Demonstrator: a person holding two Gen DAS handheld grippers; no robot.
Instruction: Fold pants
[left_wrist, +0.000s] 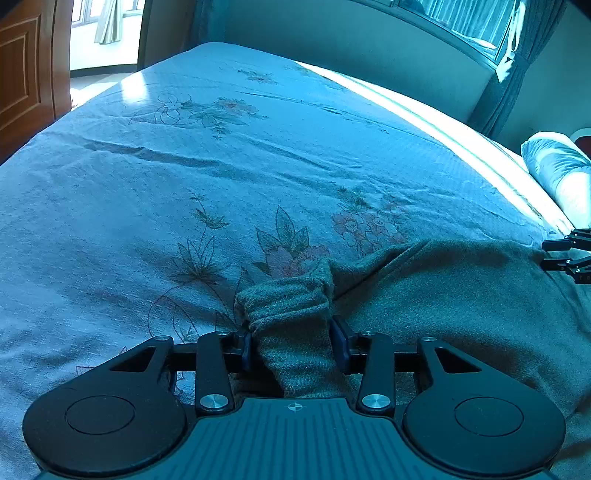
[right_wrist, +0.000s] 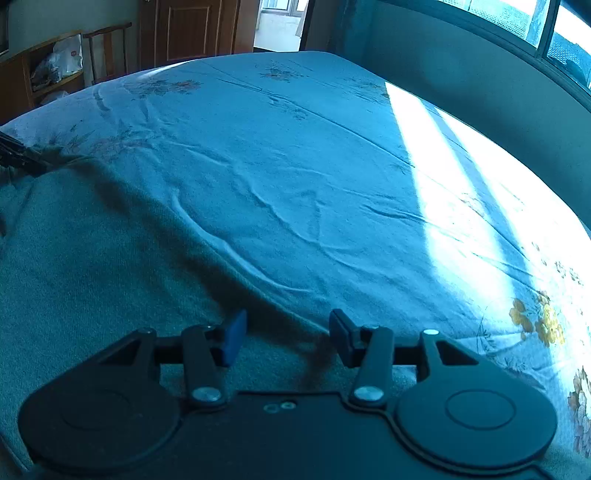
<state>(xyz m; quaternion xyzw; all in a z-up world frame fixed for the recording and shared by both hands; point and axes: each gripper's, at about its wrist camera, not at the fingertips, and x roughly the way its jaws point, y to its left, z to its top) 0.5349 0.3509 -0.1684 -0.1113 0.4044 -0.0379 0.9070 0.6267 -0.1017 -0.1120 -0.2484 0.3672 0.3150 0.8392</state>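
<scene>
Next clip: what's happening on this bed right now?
A person with a handheld gripper in each hand is working on grey-green pants spread on a floral bedsheet. The left gripper has a bunched end of the fabric between its fingers, which press on it. The right gripper sits over the pants' far edge, its fingers apart, not gripping. No fold is made yet.

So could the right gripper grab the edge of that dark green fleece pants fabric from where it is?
Probably yes: the right gripper is open, the dark green fleece pants edge lies between its pads, nothing blocking.
</scene>
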